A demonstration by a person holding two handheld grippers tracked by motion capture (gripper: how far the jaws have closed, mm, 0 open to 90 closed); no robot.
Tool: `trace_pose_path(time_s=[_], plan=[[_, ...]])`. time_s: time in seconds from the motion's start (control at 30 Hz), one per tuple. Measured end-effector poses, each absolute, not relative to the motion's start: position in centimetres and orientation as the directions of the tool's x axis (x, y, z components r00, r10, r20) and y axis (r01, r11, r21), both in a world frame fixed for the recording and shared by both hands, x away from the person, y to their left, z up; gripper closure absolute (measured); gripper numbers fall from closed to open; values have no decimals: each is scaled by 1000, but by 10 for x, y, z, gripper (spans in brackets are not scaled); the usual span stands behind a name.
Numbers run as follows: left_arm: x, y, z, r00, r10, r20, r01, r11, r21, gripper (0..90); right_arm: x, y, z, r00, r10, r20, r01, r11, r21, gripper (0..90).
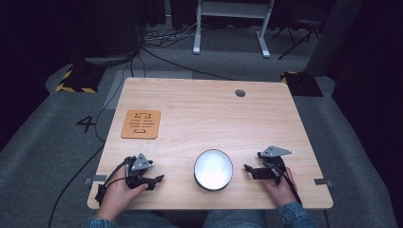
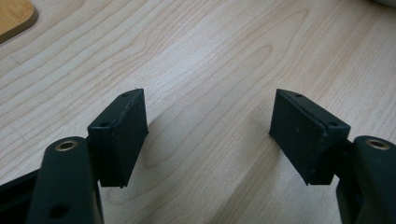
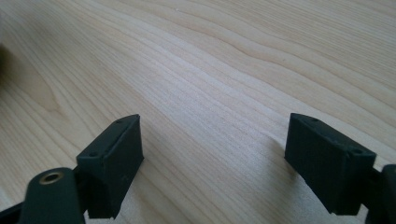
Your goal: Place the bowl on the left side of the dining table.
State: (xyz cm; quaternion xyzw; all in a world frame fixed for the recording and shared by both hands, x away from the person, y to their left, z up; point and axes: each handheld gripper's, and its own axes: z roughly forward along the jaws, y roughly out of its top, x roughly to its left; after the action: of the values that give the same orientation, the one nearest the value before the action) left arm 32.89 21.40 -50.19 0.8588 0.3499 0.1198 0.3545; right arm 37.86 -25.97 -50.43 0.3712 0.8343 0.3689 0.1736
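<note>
A white bowl (image 1: 213, 169) with a dark rim stands near the table's front edge, between my two hands. My left gripper (image 1: 159, 179) rests low on the wood to the bowl's left, pointing right toward it, jaws wide open with nothing between them (image 2: 208, 130). My right gripper (image 1: 247, 168) lies to the bowl's right, pointing left, also open and empty (image 3: 215, 154). An orange-brown wooden board (image 1: 140, 124) with slot cut-outs lies flat at the left of the table; its rounded corner (image 2: 14, 16) shows at the top left of the left gripper view.
The light wooden table (image 1: 214, 114) has a small round grommet (image 1: 240, 93) near its far edge. Beyond it are grey carpet, cables (image 1: 161, 40), a white desk frame (image 1: 233, 23) and yellow-black hazard tape (image 1: 71, 85). A cable (image 1: 76, 175) trails off the table's left side.
</note>
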Motion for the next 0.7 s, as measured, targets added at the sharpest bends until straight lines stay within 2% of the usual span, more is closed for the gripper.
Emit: trace_pose_path(time_s=[0.23, 0.7], plan=[[327, 214, -492, 718, 695, -30, 514, -502, 696, 305, 379, -260, -504, -664, 747, -16, 491, 452, 744, 195], [324, 204, -461, 729, 682, -63, 513, -483, 710, 326, 378, -260, -504, -662, 749, -16, 492, 451, 745, 195]])
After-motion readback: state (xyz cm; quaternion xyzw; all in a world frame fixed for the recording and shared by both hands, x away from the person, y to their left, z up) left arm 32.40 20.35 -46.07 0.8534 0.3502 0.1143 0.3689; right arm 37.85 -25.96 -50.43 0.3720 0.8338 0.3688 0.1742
